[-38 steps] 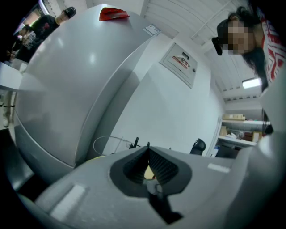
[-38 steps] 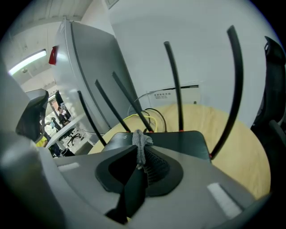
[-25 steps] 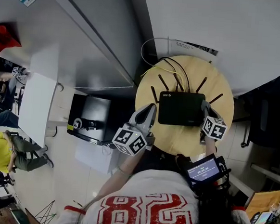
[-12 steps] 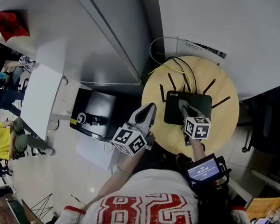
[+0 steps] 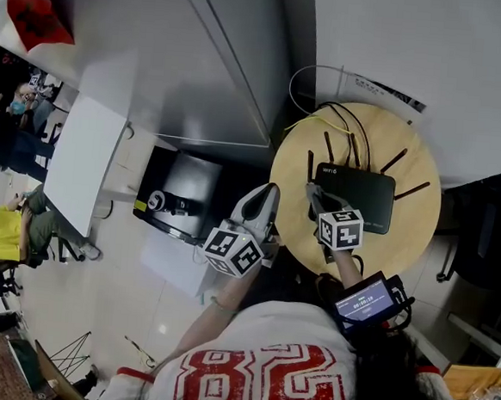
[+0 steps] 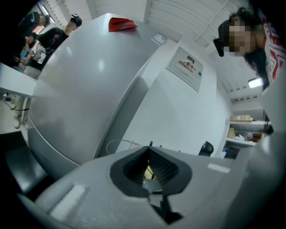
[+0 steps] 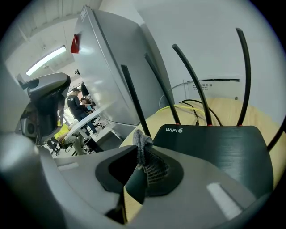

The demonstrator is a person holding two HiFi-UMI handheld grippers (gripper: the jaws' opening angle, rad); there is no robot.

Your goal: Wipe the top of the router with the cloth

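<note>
- Router (image 5: 361, 197), black and flat with its antennas up, lies on the round wooden table (image 5: 404, 250). To its left, off the table's edge, the left gripper (image 5: 270, 190) hangs with its jaws closed together on nothing, much where it was a second ago.
- Right gripper (image 5: 313, 193) pinches a grey cloth (image 7: 143, 147) tight between its jaws and sits at the router's left edge.
- A second ago that gripper was at the router's right edge, and half a second ago over the middle of the top. It has crossed from right to left.
</note>
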